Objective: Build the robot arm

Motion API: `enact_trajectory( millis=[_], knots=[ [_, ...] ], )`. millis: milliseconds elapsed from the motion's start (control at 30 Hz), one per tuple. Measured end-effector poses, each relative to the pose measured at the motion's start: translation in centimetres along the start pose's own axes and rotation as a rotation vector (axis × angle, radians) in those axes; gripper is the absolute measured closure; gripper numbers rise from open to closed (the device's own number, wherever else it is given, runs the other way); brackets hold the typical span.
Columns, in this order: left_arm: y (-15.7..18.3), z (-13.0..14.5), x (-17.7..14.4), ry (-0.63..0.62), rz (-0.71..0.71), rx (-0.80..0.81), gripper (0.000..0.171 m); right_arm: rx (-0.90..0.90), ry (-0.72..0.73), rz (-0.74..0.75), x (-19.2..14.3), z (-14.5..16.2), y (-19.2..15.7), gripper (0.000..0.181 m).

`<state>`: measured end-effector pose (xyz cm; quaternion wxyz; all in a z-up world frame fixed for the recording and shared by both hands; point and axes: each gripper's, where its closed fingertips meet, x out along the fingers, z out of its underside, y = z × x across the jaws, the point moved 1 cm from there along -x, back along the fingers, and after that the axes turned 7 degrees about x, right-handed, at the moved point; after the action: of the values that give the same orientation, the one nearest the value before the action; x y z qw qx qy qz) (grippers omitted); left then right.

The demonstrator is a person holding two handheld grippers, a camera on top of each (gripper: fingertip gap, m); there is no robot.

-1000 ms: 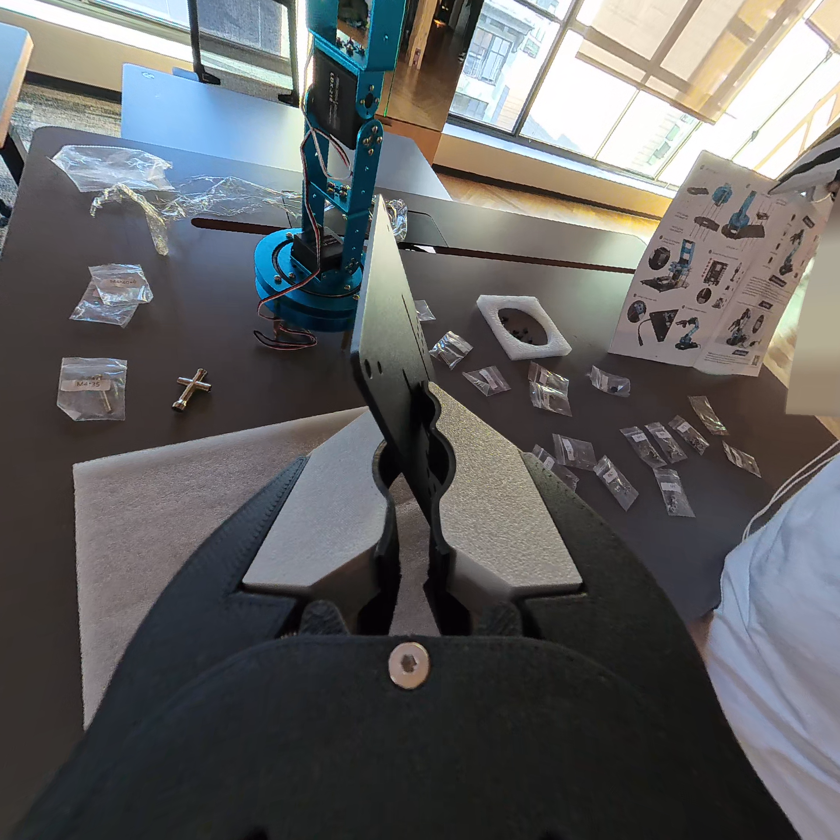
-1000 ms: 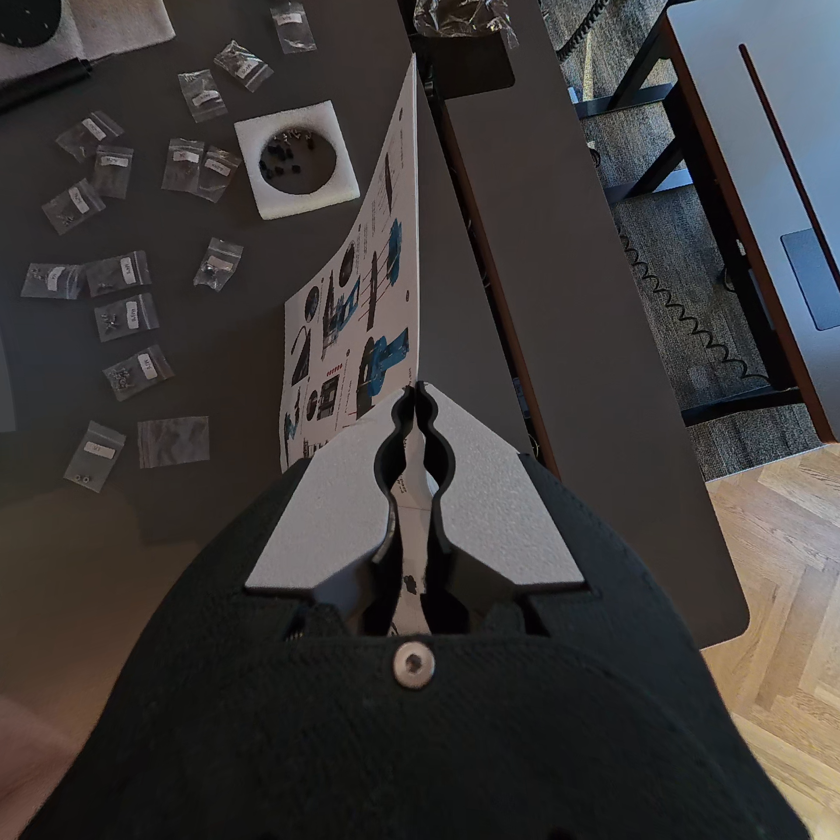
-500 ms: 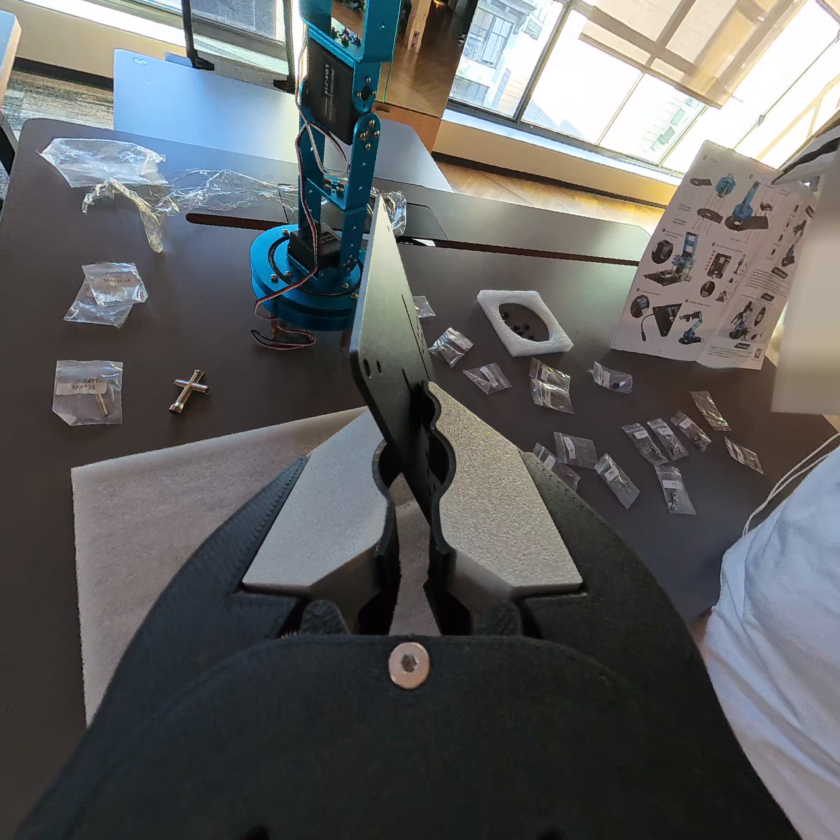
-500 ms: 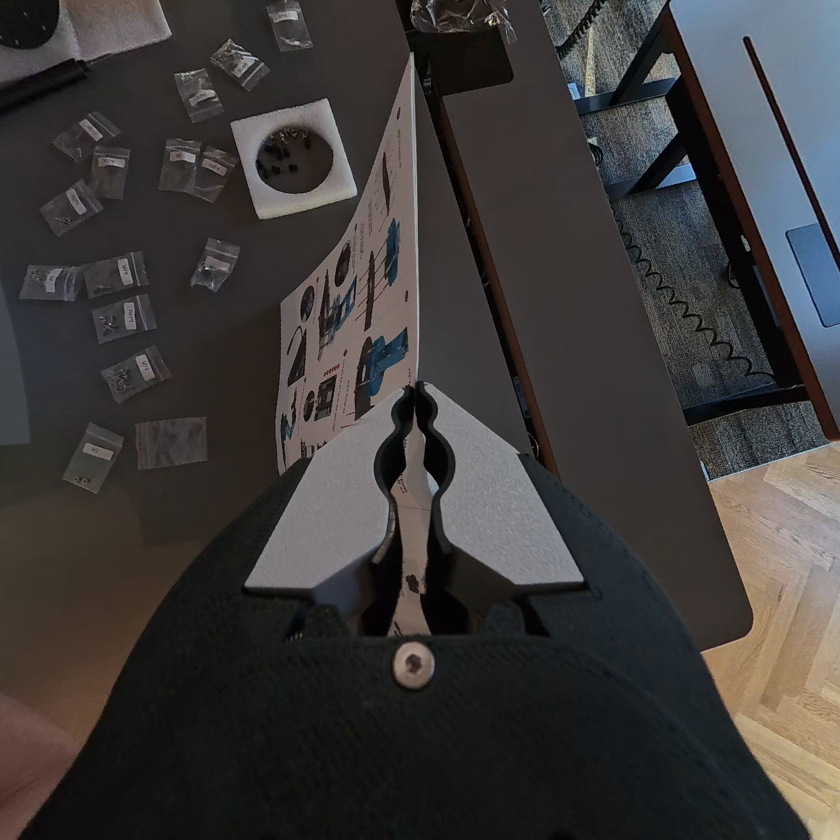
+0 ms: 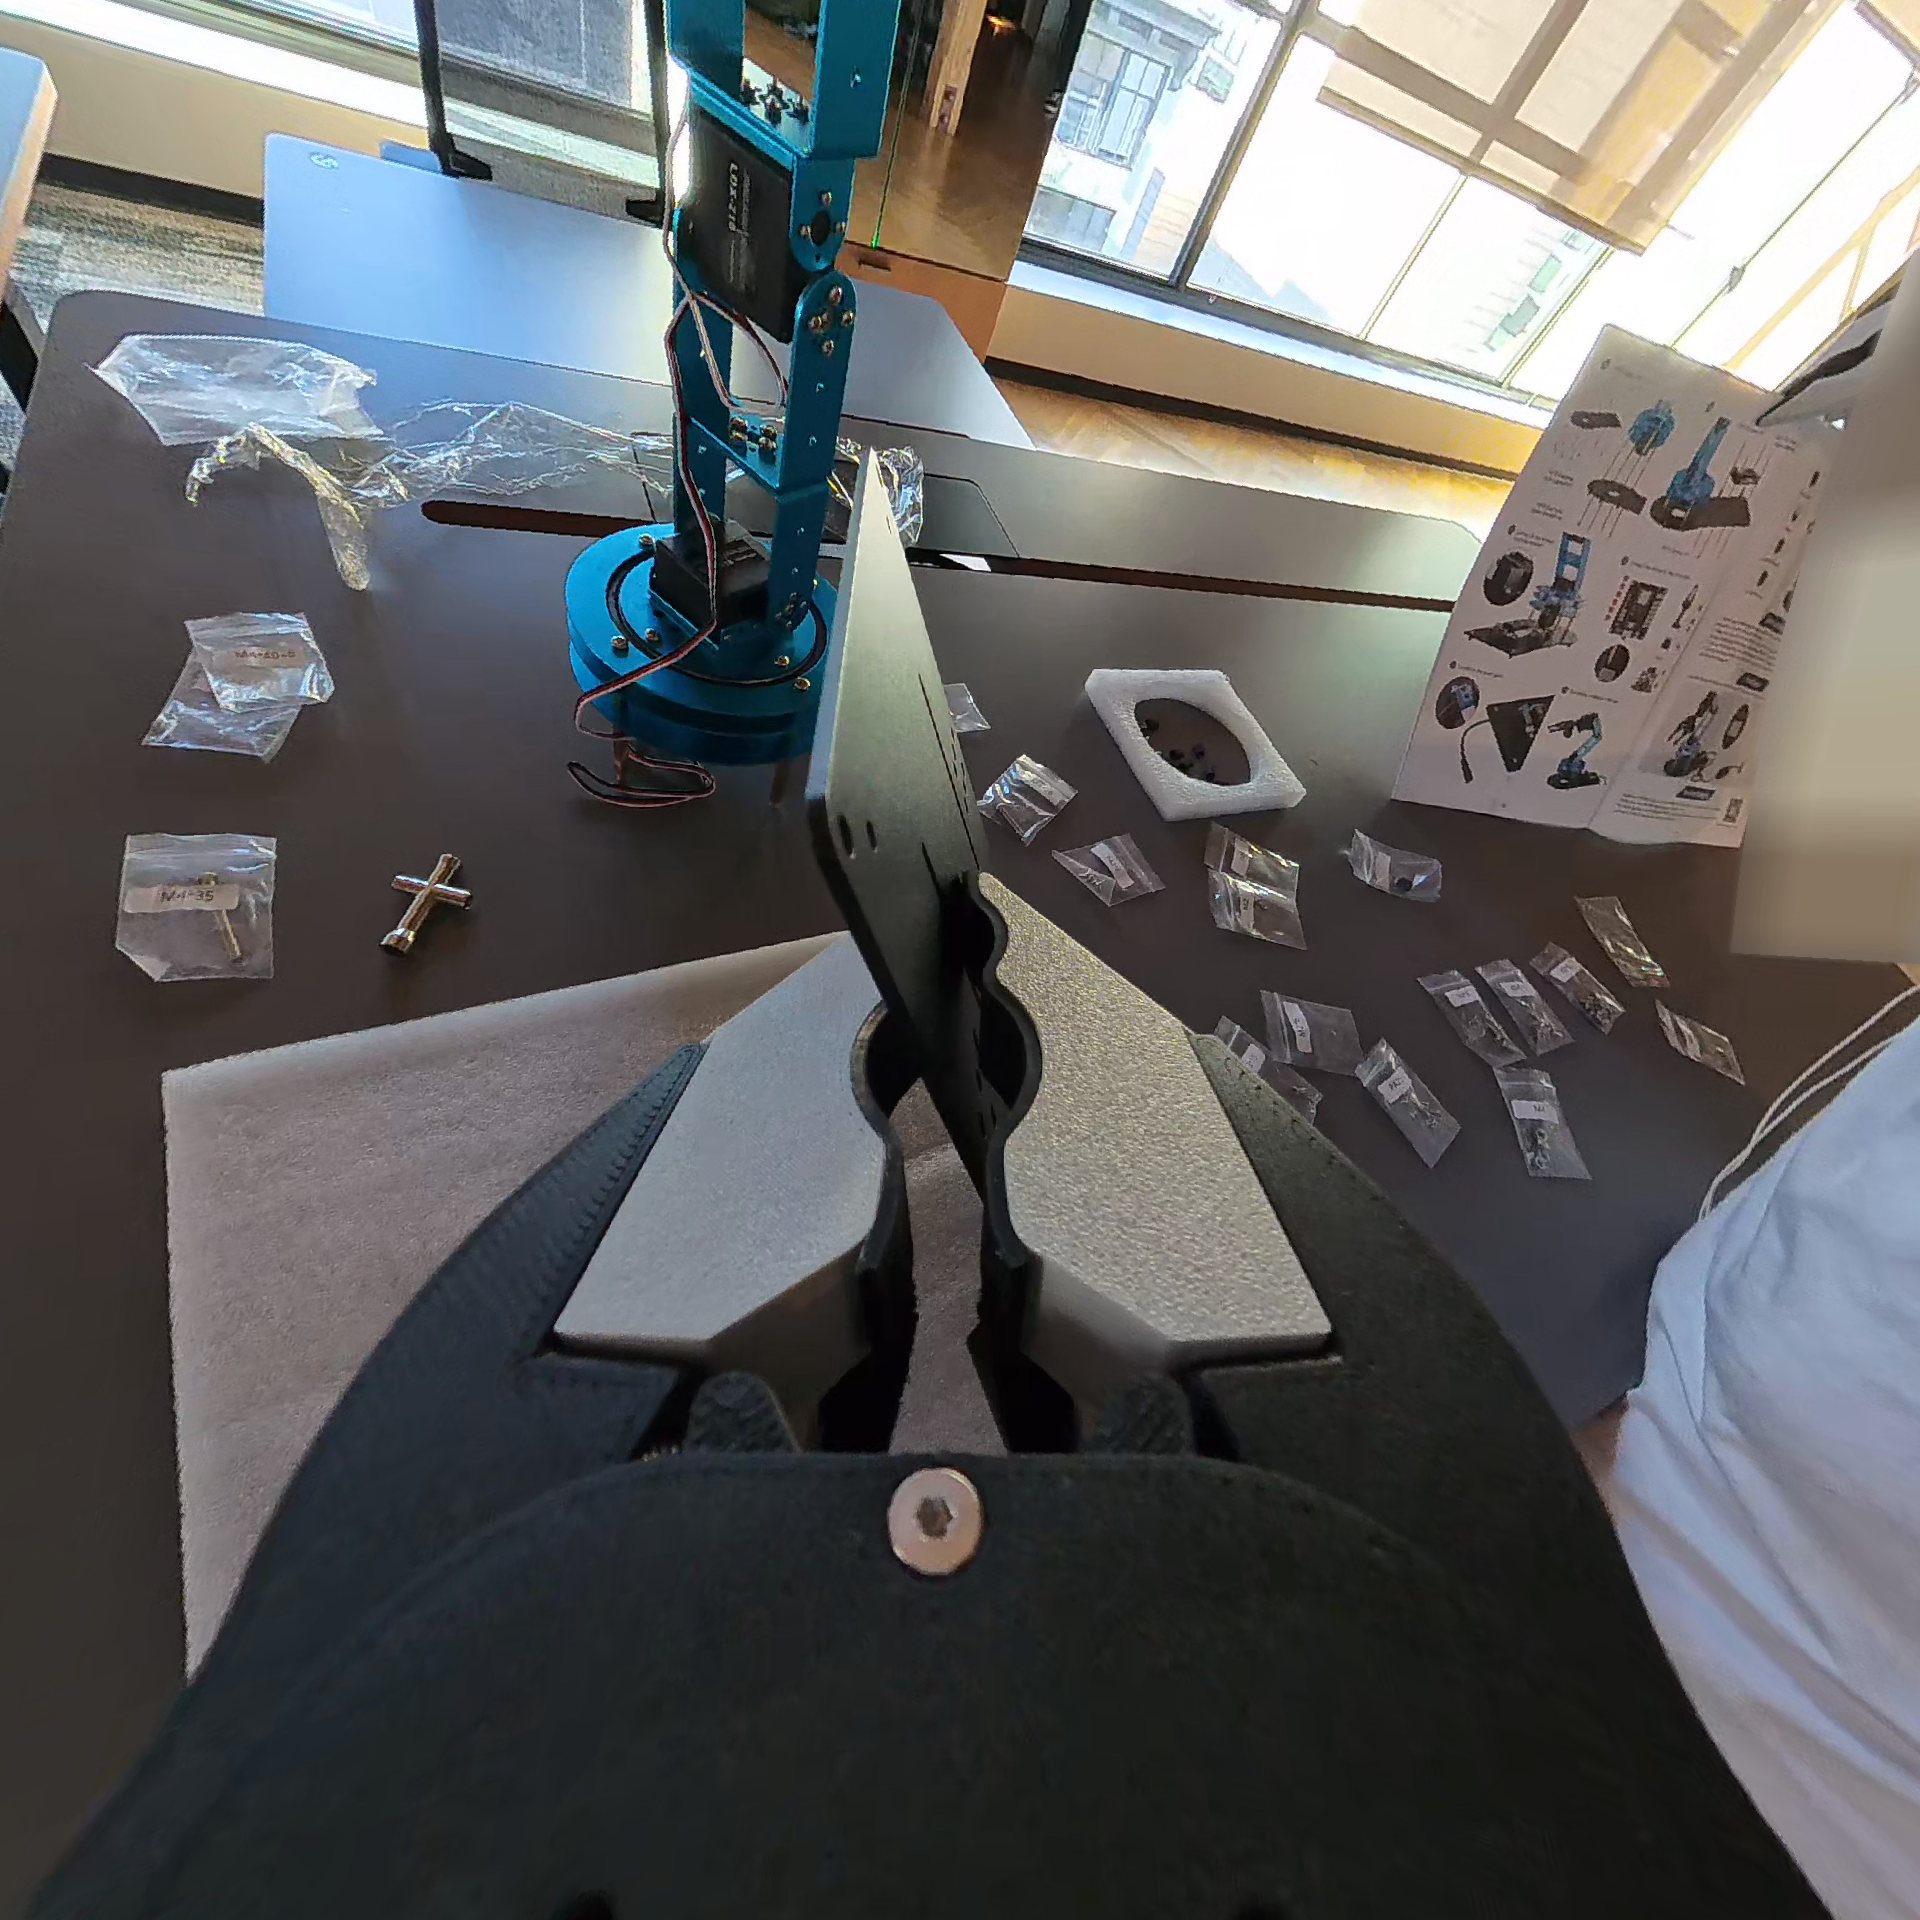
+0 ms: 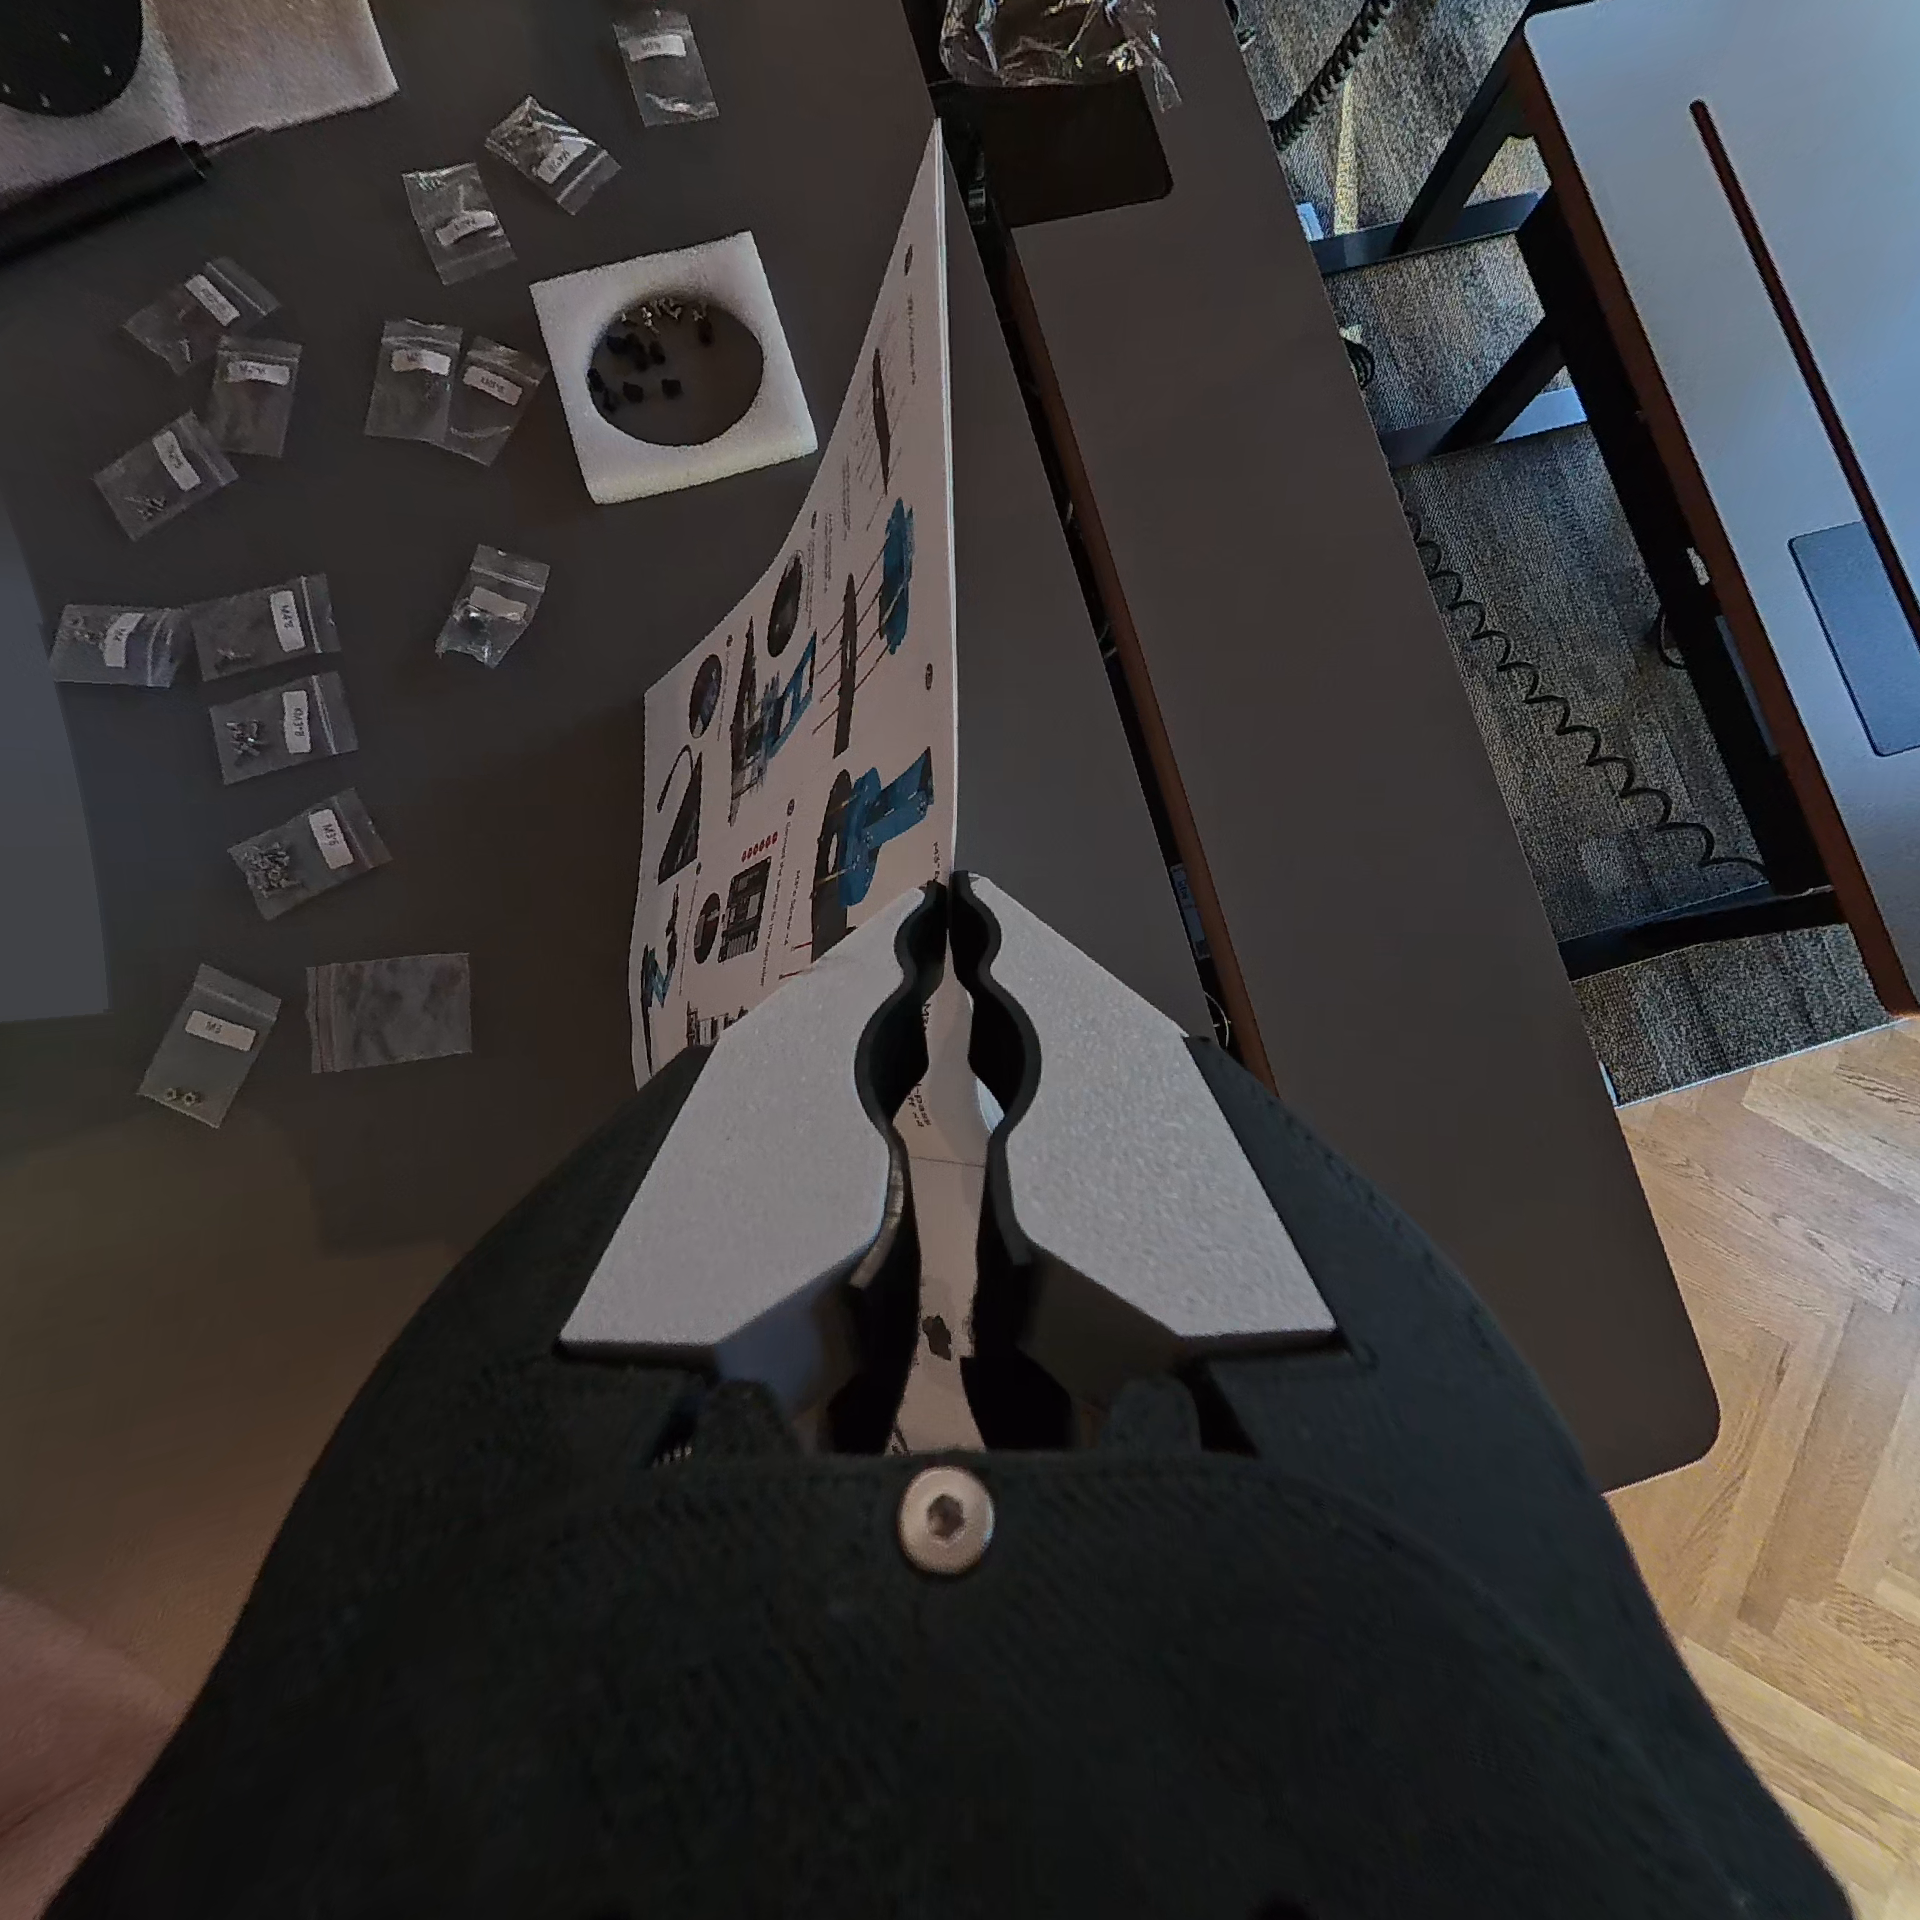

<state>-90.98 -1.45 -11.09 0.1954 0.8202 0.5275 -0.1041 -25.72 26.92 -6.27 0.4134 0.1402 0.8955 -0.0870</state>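
Dark table point(image 5: 499, 790) w/ blue robot arm kit point(image 5: 727, 582) — left gripper point(image 5: 951, 914) clamped on black plate point(image 5: 894, 748); right gripper point(image 6: 948, 888) clamped on instruction sheet point(image 6: 831, 665).

An office or co-working room, used here as a hobby assembly spot. Signs: several dark flat desks point(image 5: 436, 748) stand in rows w/ cable slots, and a grey desk point(image 6: 1766, 343) beside has a black metal frame. Floor is grey carpet point(image 6: 1558, 582) under the desks and wood parquet point(image 6: 1787, 1351) in herringbone pattern next to it. A coiled black cable point(image 6: 1538, 665) hangs under one desk. Big windows point(image 5: 1382, 197) w/ city buildings outside, so an upper floor probably. On the desk lie kit parts: blue robot arm kit point(image 5: 727, 582), many small zip bags point(image 6: 281, 717) w/ screws, a printed instruction sheet point(image 5: 1621, 623), foam pieces point(image 5: 1195, 743).
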Motion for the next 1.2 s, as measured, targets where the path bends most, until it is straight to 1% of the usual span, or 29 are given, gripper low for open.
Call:
enact_trajectory(
  millis=[300, 667, 933, 1200],
  knots=[
    [0.0, 0.1, -0.2, 0.016, -0.003, -0.003, 0.171, 0.001, -0.015, 0.003, 0.3, 0.0, 0.4, 0.181],
    [0.7, -0.3, 0.0, 0.023, -0.001, 0.033, 0.171, -0.017, 0.004, 0.007, 0.3, -0.1, 0.1, 0.181],
    [1.1, -0.2, -0.4, 0.021, -0.024, 0.036, 0.171, 0.008, 0.029, 0.003, 0.8, 0.0, 0.8, 0.181],
    [1.1, 0.1, -1.1, 0.035, -0.057, 0.042, 0.17, -0.013, 0.034, 0.024, 0.2, -0.1, -0.1, 0.181]
  ],
)
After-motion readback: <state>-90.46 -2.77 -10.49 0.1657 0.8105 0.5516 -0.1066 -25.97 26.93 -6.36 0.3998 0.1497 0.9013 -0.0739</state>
